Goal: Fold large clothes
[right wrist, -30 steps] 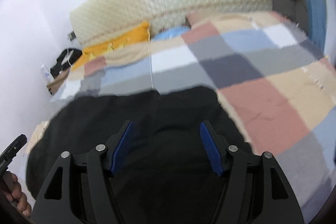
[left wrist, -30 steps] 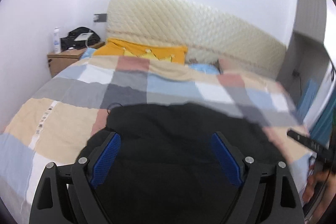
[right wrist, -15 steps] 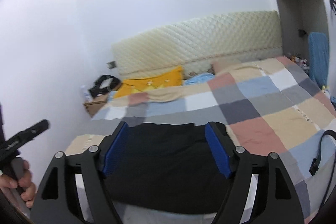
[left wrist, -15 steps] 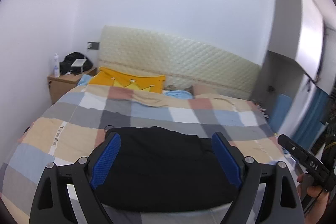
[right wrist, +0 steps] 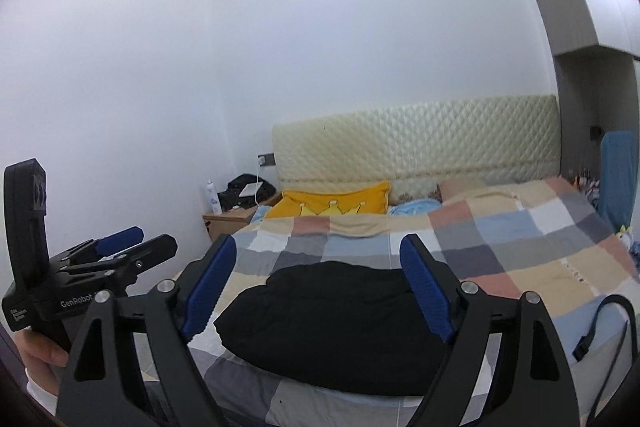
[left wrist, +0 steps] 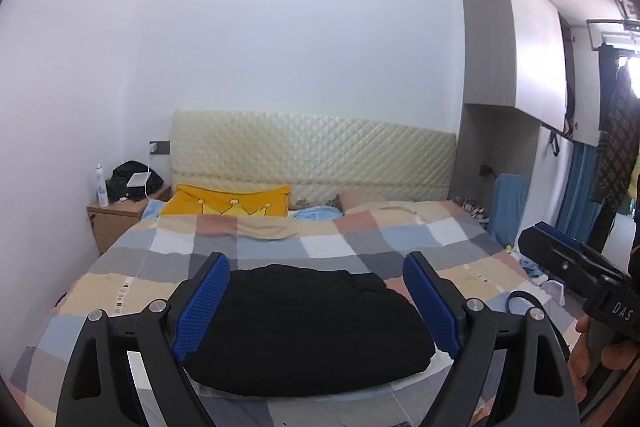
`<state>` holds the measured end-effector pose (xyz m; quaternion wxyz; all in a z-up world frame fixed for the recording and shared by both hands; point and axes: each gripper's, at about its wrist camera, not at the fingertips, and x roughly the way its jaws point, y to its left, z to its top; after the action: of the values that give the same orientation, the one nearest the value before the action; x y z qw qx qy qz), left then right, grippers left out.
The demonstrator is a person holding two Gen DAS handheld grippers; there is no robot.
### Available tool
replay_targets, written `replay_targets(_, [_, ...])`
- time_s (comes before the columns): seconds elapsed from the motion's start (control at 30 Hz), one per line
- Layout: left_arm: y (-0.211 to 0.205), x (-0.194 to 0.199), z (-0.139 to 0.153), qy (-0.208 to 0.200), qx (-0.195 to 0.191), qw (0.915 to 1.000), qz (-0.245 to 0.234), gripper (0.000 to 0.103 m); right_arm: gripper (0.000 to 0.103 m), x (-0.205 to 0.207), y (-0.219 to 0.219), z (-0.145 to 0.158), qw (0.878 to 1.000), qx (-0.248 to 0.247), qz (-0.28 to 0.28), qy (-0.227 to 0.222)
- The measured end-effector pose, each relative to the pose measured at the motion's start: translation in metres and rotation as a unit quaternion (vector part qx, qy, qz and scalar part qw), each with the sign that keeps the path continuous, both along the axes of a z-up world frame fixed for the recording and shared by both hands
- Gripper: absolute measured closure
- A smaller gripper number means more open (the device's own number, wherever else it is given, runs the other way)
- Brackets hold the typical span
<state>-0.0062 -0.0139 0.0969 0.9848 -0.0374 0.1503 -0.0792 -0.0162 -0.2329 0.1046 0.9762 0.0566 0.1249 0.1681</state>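
Both grippers pulled back and up from a second ago | left gripper [left wrist: 316, 303] and right gripper [right wrist: 316, 291] fingers spread, empty | black garment [left wrist: 308, 331] folded on bed [left wrist: 120, 283], beyond the fingertips, untouched | likely fold finished

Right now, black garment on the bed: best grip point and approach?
Take the black garment by its near edge, at the front corners, coming low from the foot of the bed. It lies as a thick folded bundle, nearest edge facing both open tongs, left and right.
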Motion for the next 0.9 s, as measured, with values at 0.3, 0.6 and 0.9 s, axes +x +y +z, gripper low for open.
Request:
replay_targets(0.3, [0.013, -0.022, -0.033, 0.023, -0.026, 0.9994, 0.008, 0.014, 0.016, -0.02, 0.005, -0.033, 0.999, -0.02, -0.031, 0.006])
replay_targets(0.6, [0.02, -0.016, -0.075, 0.082, -0.007, 0.9965, 0.019, 0.014, 0.005, -0.012, -0.003, -0.076, 0.996, -0.019, -0.054, 0.068])
replay_targets(0.9, [0.035, -0.01, -0.099, 0.123, -0.005, 0.991, 0.053, 0.014, 0.0, -0.014, -0.006, -0.1, 0.99, -0.053, -0.067, 0.112])
